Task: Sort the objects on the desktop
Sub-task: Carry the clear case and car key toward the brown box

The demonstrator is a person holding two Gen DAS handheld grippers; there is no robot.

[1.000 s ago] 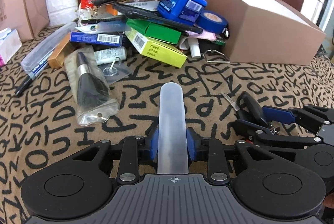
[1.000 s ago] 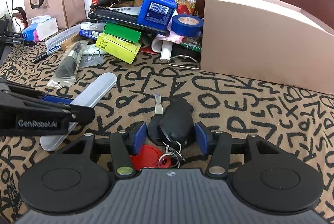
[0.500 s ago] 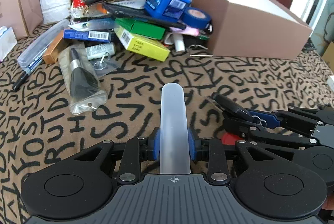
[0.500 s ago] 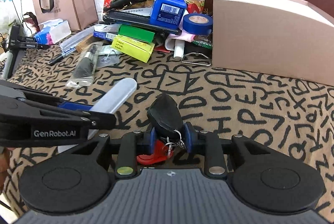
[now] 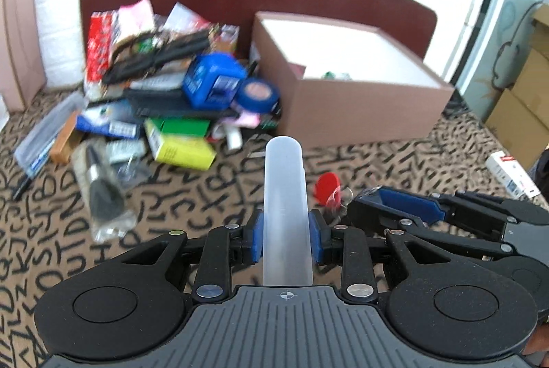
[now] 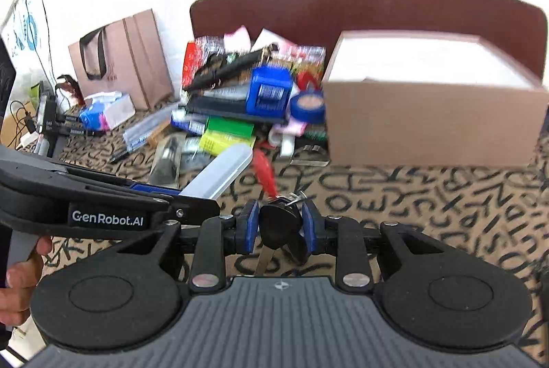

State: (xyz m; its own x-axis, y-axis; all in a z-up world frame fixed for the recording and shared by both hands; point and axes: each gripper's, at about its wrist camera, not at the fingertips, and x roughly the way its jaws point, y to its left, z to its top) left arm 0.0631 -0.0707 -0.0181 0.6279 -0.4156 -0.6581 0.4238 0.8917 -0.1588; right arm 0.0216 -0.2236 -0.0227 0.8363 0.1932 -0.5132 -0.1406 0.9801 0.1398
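My left gripper (image 5: pixel 284 239) is shut on a long translucent plastic case (image 5: pixel 284 196), held above the patterned tablecloth and pointing at the open brown box (image 5: pixel 346 114). The case also shows in the right wrist view (image 6: pixel 219 174). My right gripper (image 6: pixel 279 229) is shut on a black car key fob (image 6: pixel 278 225) with a key ring and a red tag (image 6: pixel 264 174) that swings forward. The right gripper (image 5: pixel 394 201) shows beside the left one, with the red tag (image 5: pixel 327 187) in front of it. The box (image 6: pixel 429 121) stands at the back right.
A pile of desktop objects lies left of the box: blue container (image 5: pixel 212 81), blue tape roll (image 5: pixel 257 93), green box (image 5: pixel 185 127), yellow box (image 5: pixel 182 148), bagged brush (image 5: pixel 101 193), pens (image 5: pixel 37 141). A paper bag (image 6: pixel 123 59) and tissue pack (image 6: pixel 106 110) stand at far left.
Both grippers have lifted off the table with their loads and risen, so the box's open top now shows. The red tag has swung out in front of the right gripper.
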